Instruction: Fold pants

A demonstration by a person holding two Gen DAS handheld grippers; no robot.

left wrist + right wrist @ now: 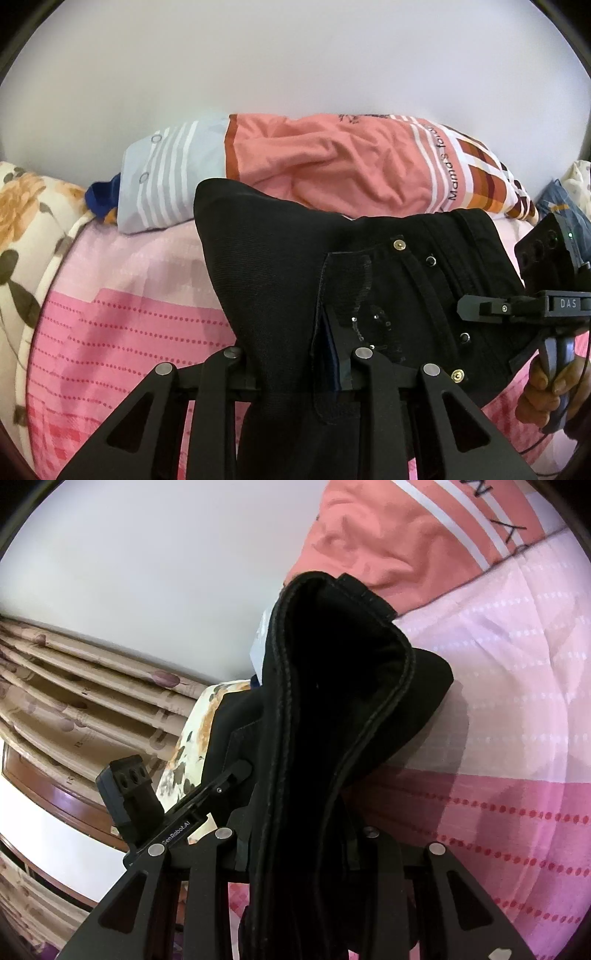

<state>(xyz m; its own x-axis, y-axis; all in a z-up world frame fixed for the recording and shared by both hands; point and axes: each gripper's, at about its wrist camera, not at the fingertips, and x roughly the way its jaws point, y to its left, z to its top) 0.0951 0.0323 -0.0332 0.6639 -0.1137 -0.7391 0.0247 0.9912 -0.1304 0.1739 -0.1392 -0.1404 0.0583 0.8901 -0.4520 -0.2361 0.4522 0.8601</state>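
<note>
The black pants (280,266) hang lifted above the pink bed sheet (122,325). Their waistband with metal studs and a back pocket faces the left wrist view. My left gripper (295,369) is shut on the pants' fabric near the pocket edge. My right gripper (299,845) is shut on the thick seamed edge of the pants (332,686), which stands up between its fingers. The right gripper also shows in the left wrist view (480,308) at the waistband's right side. The left gripper shows in the right wrist view (240,768) touching the pants.
A salmon and striped pillow (332,166) lies at the back of the bed against a white wall. A floral cushion (22,221) is at the left. Curtains (74,686) and a brown wooden frame (55,794) stand beyond the bed's side.
</note>
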